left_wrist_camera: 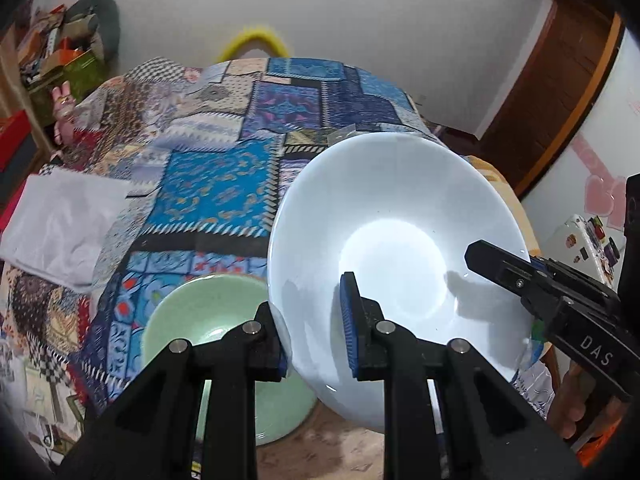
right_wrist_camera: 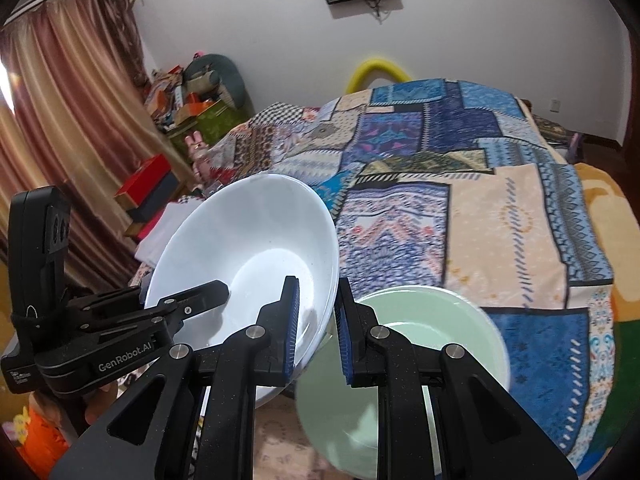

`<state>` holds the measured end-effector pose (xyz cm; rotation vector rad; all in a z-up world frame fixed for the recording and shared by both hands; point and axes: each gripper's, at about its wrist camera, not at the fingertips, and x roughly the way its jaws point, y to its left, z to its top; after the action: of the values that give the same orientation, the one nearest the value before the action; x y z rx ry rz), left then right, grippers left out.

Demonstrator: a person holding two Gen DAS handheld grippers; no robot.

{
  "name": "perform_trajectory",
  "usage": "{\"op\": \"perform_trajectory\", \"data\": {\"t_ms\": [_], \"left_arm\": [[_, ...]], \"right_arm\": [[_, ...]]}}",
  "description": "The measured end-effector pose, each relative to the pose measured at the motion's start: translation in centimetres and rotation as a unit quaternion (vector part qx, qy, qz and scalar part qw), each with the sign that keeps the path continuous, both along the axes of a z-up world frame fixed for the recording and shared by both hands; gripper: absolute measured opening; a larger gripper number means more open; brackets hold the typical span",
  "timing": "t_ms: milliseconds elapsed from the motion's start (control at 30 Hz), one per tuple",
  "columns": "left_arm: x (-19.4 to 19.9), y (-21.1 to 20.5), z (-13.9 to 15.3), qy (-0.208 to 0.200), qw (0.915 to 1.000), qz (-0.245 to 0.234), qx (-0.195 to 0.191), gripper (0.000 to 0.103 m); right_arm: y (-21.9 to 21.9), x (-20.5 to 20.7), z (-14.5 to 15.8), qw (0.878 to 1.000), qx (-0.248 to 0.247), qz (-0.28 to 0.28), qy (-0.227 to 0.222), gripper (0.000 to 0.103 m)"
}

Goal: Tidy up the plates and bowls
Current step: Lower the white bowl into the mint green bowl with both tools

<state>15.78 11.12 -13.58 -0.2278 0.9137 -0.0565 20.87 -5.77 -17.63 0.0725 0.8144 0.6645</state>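
Note:
A large white bowl [left_wrist_camera: 396, 256] is held tilted in the air above the bed by both grippers. My left gripper [left_wrist_camera: 316, 332] straddles its near rim, one finger inside and one outside. My right gripper [right_wrist_camera: 318, 328] grips the opposite rim the same way and shows in the left wrist view [left_wrist_camera: 520, 276] at the right. The white bowl [right_wrist_camera: 248, 252] also fills the left of the right wrist view, with my left gripper [right_wrist_camera: 192, 304] on it. A pale green bowl [left_wrist_camera: 208, 320] sits lower, beside and partly under the white bowl; it shows in the right wrist view [right_wrist_camera: 432, 328] too.
A patchwork bedspread [left_wrist_camera: 224, 184] covers the bed ahead. A white folded cloth [left_wrist_camera: 64, 224] lies at its left edge. Boxes and clutter [right_wrist_camera: 188, 104] stand by the curtains at the left. A wooden door [left_wrist_camera: 560, 92] is at the right.

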Motion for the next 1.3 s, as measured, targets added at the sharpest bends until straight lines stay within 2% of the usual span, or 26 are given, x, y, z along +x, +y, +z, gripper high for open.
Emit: {"op": "perform_trajectory", "data": {"t_ms": [467, 733, 1033, 1300], "left_arm": [[-2.2, 5.1, -2.0, 0.018, 0.9989, 0.043, -0.005, 0.021], [-2.9, 7.1, -4.2, 0.039, 0.9975, 0.057, -0.012, 0.021], [-2.9, 8.2, -6.8, 0.068, 0.9955, 0.064, -0.015, 0.021], [-2.8, 8.1, -8.3, 0.082, 0.9948, 0.061, 0.000, 0.021]], "right_arm": [[4.4, -0.7, -2.3, 0.999, 0.002, 0.038, 0.030, 0.016], [5.9, -0.9, -4.1, 0.997, -0.008, 0.049, 0.051, 0.016], [6.9, -0.9, -6.5, 0.995, -0.020, 0.058, 0.082, 0.016], [6.8, -0.7, -7.6, 0.993, -0.031, 0.055, 0.095, 0.016]]}}
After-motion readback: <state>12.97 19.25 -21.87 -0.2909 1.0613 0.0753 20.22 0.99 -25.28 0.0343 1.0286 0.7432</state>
